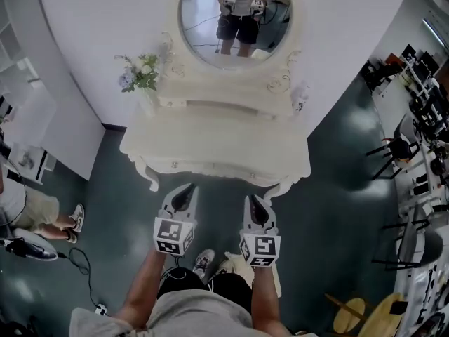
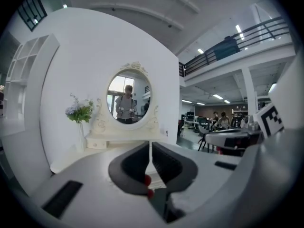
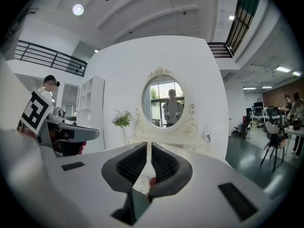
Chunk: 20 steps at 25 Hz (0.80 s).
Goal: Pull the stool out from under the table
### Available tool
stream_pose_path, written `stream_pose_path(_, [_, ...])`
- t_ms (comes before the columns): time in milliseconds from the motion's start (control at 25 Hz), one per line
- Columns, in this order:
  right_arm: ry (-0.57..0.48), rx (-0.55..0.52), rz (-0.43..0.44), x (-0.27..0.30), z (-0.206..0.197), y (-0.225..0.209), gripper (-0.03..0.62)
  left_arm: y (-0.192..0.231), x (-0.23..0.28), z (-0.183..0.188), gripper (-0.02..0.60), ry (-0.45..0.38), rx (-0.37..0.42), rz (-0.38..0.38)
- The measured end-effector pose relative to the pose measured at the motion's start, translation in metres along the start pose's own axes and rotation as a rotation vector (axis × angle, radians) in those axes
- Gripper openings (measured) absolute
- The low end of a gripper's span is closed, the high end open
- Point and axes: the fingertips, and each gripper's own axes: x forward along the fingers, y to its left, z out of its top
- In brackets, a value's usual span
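Cream-white wood is filling my view: the table (image 1: pixel 210 146) is standing at twelve o'clock from me, with its oval mirror (image 1: pixel 235 20) rising behind it and flowers (image 1: pixel 140 72) sitting towards eleven. I am holding the left gripper (image 1: pixel 186 192) and the right gripper (image 1: pixel 254 202) side by side just short of the table's front edge; both are pointing at twelve; the jaws of each are standing nearly together, with nothing between them. The stool is not showing in any view; I am judging that it is tucked under the tabletop, hidden from above. So nothing is looking done yet; I am still needing to go lower, open the jaws, find the stool, grip it and draw it towards six o'clock.
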Motion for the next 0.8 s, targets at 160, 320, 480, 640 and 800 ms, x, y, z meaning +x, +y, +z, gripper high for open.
stream_pose_path(160, [-0.013, -0.016, 0.027, 0.006, 0.008, 0.01, 0.038, 0.007, -0.006, 0.002, 0.014, -0.011, -0.002, 0.028])
stream_pose_path(320, [-0.018, -0.022, 0.03, 0.009, 0.011, 0.018, 0.032, 0.012, -0.01, 0.004, 0.012, -0.013, 0.013, 0.029])
stream_pose_path(480, [-0.023, -0.029, 0.028, 0.01, 0.014, 0.02, 0.025, 0.014, -0.01, 0.004, 0.012, -0.014, 0.007, 0.027])
stream_pose_path(640, [-0.023, -0.033, 0.035, 0.01, 0.013, 0.024, 0.025, 0.015, -0.011, 0.003, 0.012, -0.012, 0.011, 0.022])
stream_pose_path(800, [-0.027, -0.03, 0.035, 0.008, 0.014, 0.024, 0.023, 0.013, -0.011, 0.003, 0.012, -0.015, 0.02, 0.017])
